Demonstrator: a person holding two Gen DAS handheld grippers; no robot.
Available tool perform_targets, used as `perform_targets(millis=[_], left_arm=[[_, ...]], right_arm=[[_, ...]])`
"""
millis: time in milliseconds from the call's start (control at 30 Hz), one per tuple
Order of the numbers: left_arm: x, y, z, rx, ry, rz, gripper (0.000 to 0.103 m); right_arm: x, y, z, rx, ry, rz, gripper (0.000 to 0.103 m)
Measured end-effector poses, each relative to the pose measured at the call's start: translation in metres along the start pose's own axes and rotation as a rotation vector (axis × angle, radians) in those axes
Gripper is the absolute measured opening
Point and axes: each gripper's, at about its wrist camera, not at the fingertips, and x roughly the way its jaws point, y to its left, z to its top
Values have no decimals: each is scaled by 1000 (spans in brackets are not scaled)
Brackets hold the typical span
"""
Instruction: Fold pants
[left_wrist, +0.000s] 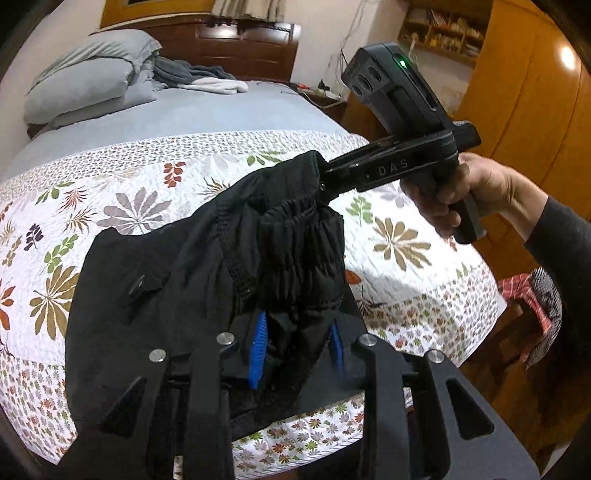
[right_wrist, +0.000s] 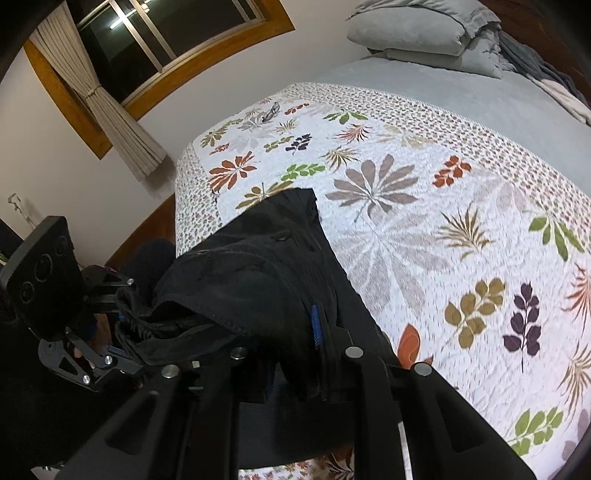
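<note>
A home bedroom: a bed (right_wrist: 461, 110) with pillows (left_wrist: 88, 85), a curtained window (right_wrist: 166, 37) and a wooden wardrobe (left_wrist: 524, 85).

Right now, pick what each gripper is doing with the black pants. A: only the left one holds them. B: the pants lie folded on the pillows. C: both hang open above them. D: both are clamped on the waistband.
D: the left gripper and the right gripper both pinch the gathered waistband of the black pants above the floral quilt.

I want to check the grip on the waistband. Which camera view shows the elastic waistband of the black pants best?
The left wrist view. There the gathered waistband faces the camera, stretched between the left gripper and the right gripper. In the right wrist view it appears only as a dark, crumpled edge near the left gripper.
</note>
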Motion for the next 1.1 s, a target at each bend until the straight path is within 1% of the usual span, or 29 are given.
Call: perform_targets(millis=[267,367,400,433,467,500,533,567,600,667,733,767,800,833,900,933,1000,1033,1067,1100], left_arm=[[21,-30,-6,90,34,37,27],[36,-38,-12,122,70,43,27],[40,-39,-14,129,81,47,29],[44,-41,-17,137,91,52,35],[49,-44,-20,150,107,50,39],[54,-46,-24,156,116,32,51],[57,-46,-26,150,119,5,73],[60,-46,-28,141,129,-22,81],[64,-46,-31,133,135,-46,84],[65,-47,-35,145,133,-59,87],[63,-47,-39,142,121,-101,89],[63,-47,-39,135,121,-118,89],[62,-44,-39,113,117,-156,89],[59,-41,-39,90,108,-188,89],[50,-33,-37,37,74,-256,89],[44,-30,-36,16,54,-275,90],[32,-21,-35,-18,21,-302,90],[27,-18,-35,-28,11,-307,91],[22,-13,-34,-38,1,-306,91],[17,-6,-35,-50,-5,-295,92]], right_arm=[[-9,-15,-33,0,-25,-9,18],[-9,-18,-44,-6,-17,-28,18],[-8,-19,-47,-6,-13,-33,18],[-7,-21,-52,-5,-8,-41,20],[-7,-23,-56,-3,-4,-50,23],[-6,-25,-61,0,1,-61,26],[-7,-28,-68,13,7,-74,30],[-8,-30,-73,21,13,-84,35],[-9,-32,-82,34,29,-107,42],[-17,-35,-95,68,31,-127,42],[-29,-37,-105,106,-7,-158,42],[-39,-35,-109,126,-42,-171,43],[-45,-33,-112,137,-74,-182,43],[-55,-26,-115,151,-137,-195,43],[-63,-8,-116,152,-238,-140,43],[-61,-1,-114,147,-263,-129,43],[-50,11,-109,140,-278,-108,43],[-40,16,-106,140,-287,-95,43],[-29,18,-104,137,-275,-93,42],[-22,19,-104,134,-266,-113,42]])
